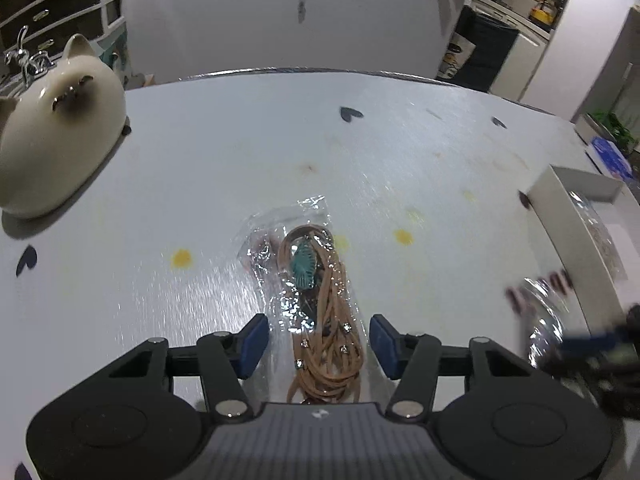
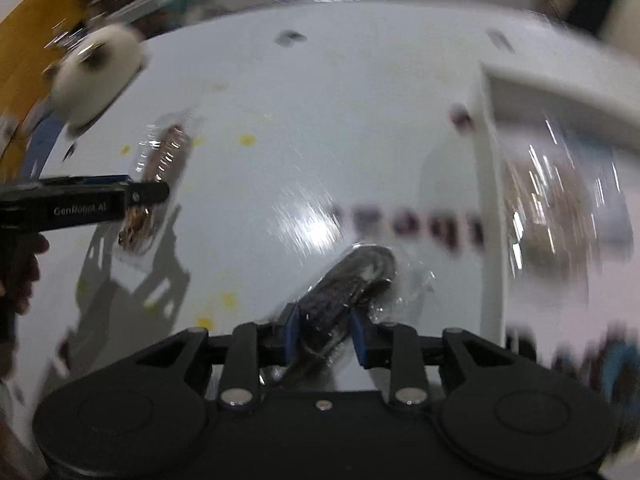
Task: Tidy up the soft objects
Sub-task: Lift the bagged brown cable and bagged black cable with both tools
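My left gripper [image 1: 318, 340] stands open over the tan cord packet [image 1: 316, 300], which lies lengthwise between my fingers [image 1: 252, 344], untouched, on the surface [image 1: 200, 180]. My right gripper [image 2: 325, 334], partly open, straddles the dark packet [image 2: 348, 280], angled toward the white box [image 2: 490, 200]. A ceramic cat [image 1: 56, 136] sits far left.

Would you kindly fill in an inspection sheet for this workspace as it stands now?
Surface: white table with heart and dot prints.
Job's things: bagged tan cord; bagged dark cord; white box holding bagged items.
Clutter: ceramic cat.
Grippers: left hand-held gripper open, straddling the tan cord's bag; right hand-held gripper around the dark cord's bag, grip unclear.
Cables: nothing seen.
Surroundings: drawers, blurred shelves.
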Motion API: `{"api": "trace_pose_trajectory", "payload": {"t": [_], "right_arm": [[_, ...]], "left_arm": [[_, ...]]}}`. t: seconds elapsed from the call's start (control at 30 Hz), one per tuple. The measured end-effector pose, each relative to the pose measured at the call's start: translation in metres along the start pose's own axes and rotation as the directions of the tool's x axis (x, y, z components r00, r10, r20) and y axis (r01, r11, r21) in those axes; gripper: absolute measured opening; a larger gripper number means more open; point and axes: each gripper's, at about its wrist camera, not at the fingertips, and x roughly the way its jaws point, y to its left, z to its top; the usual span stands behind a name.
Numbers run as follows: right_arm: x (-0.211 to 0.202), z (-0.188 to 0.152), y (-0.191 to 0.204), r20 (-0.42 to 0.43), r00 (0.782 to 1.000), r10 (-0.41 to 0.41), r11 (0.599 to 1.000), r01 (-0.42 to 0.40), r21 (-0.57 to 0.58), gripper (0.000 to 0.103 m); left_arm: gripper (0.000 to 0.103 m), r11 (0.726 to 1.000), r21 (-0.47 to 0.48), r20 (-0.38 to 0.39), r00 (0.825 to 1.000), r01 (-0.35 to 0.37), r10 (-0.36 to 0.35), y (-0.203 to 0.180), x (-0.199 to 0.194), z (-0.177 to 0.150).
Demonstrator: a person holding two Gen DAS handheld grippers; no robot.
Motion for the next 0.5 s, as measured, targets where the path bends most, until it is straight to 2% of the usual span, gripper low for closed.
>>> {"api": "trace_pose_trajectory", "payload": {"t": [0.1,0.17,0.2,0.23,0.27,0.33,0.5], "right_arm": [[0.006,0.000,0.023,0.054,0.999,-0.009,0.966,0.023,-0.258,0.030],[0.006,0.000,0.032,0.057,0.998,0.008,0.939,0.012,-0.344,0.029],[0.005,0.001,0.034,0.057,0.998,0.016,0.937,0.005,-0.348,0.029],[0.002,0.001,0.034,0.061,0.998,0.019,0.944,0.003,-0.329,0.034],[0.000,0.003,0.033,0.064,0.998,0.014,0.954,0.006,-0.300,0.046],[-0.004,0.005,0.030,0.066,0.998,-0.010,0.976,0.025,-0.217,0.059],[-0.004,0.010,0.017,0.013,1.000,-0.004,1.000,0.004,0.028,0.059]], "left_arm": [[0.055,0.999,0.026,-0.016,0.999,0.038,-0.038,0.000,-0.007,-0.013],[0.055,0.997,0.049,-0.029,0.998,0.059,-0.057,-0.002,-0.012,-0.021],[0.055,0.997,0.048,-0.034,0.998,0.060,-0.059,-0.002,-0.015,-0.025],[0.056,0.998,0.037,-0.035,0.998,0.060,-0.059,-0.001,-0.017,-0.027],[0.056,0.998,0.014,-0.031,0.998,0.059,-0.059,0.001,-0.020,-0.029],[0.057,0.998,-0.040,-0.023,0.998,0.057,-0.058,0.003,-0.024,-0.032],[0.058,0.986,-0.163,-0.001,0.999,0.043,-0.043,0.008,-0.026,-0.030]]}}
